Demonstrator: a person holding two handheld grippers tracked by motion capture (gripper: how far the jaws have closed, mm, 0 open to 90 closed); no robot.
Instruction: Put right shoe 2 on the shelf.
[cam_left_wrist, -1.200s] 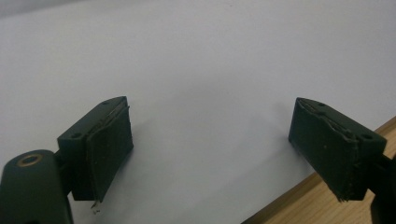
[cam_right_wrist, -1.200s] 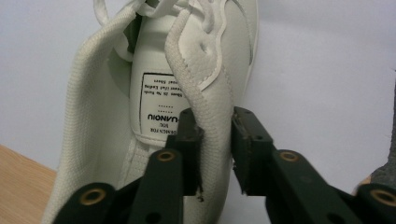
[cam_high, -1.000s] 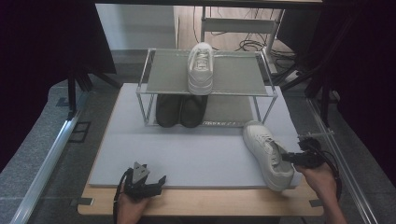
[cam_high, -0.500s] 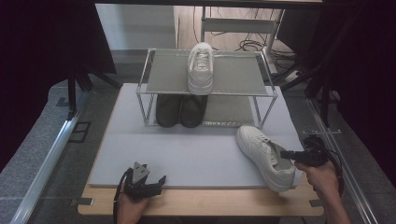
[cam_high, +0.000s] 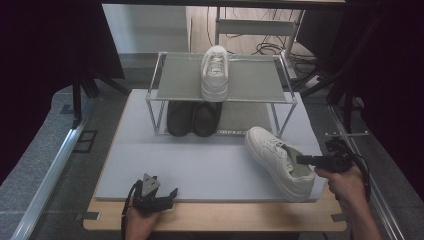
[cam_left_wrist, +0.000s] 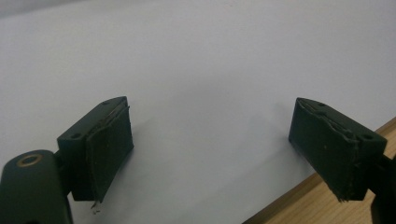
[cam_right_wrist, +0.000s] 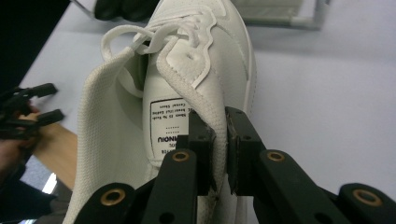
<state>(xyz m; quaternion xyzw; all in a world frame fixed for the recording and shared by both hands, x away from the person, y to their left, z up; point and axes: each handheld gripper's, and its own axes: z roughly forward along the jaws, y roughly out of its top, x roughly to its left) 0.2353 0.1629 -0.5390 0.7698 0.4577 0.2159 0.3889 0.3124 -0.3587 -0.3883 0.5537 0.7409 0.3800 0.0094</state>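
Lower right of the high view, your right gripper (cam_high: 304, 160) has its jaws pinched on the collar of the white sneaker (cam_high: 277, 161), and that shoe lies on the grey mat (cam_high: 200, 160), toe aimed toward the upper left of the frame, heel close to the mat's near edge. Your right hand (cam_high: 345, 182) sits just right of the heel.

From the right gripper view you can see the grip up close: the two black jaws are pressed together on the padded rim beside the tongue, with the printed label on the tongue's underside just left of them. The right gripper (cam_right_wrist: 219, 140) clamps fabric on both sides, and the white sneaker (cam_right_wrist: 187, 93) stretches away toward the top of the frame, its laces (cam_right_wrist: 140, 37) bunched near the top left.

Bottom left of the high view, your left gripper (cam_high: 165, 194) rests at the mat's near edge, close to the wooden table edge (cam_high: 225, 220). Its own view shows the left gripper (cam_left_wrist: 210, 149) with jaws spread wide, nothing between them, bare mat beneath and a strip of wood at the lower right corner.

Upper centre of the high view stands the wire shoe rack (cam_high: 160, 100): a second white sneaker (cam_high: 215, 72) on the top shelf, a pair of black shoes (cam_high: 192, 119) beneath it.
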